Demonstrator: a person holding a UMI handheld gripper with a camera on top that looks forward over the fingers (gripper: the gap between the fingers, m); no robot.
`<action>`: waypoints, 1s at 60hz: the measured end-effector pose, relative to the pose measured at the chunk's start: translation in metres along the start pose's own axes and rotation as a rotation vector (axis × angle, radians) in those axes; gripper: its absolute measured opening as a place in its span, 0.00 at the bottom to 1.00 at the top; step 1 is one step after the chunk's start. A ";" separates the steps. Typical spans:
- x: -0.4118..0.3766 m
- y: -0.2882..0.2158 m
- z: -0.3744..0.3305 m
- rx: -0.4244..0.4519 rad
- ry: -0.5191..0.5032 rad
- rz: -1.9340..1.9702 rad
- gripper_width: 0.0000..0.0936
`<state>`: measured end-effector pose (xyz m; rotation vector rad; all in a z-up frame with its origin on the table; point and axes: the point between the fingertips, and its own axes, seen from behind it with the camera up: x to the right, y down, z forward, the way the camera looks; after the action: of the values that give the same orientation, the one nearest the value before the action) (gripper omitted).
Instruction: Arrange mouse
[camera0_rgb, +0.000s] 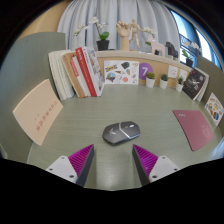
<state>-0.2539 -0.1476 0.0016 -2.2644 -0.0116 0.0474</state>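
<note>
A dark grey computer mouse (121, 132) lies on the grey-green table (100, 112), just ahead of my fingers and roughly centred between them. My gripper (113, 159) is open, its two magenta pads (78, 159) spread wide with only bare table between them. The mouse sits beyond the fingertips, untouched.
A row of upright books (77, 73) stands at the back left. A beige booklet (38, 111) lies at the left and a dark red notebook (194, 128) at the right. Small potted plants (150, 80), cards and a wooden figure (126, 36) line the far edge.
</note>
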 end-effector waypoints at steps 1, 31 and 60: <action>0.000 -0.002 0.004 -0.005 0.004 0.000 0.82; -0.024 -0.056 0.087 -0.028 0.041 0.008 0.81; -0.037 -0.063 0.099 -0.055 0.025 -0.001 0.51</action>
<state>-0.2947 -0.0323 -0.0122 -2.3195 -0.0010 0.0185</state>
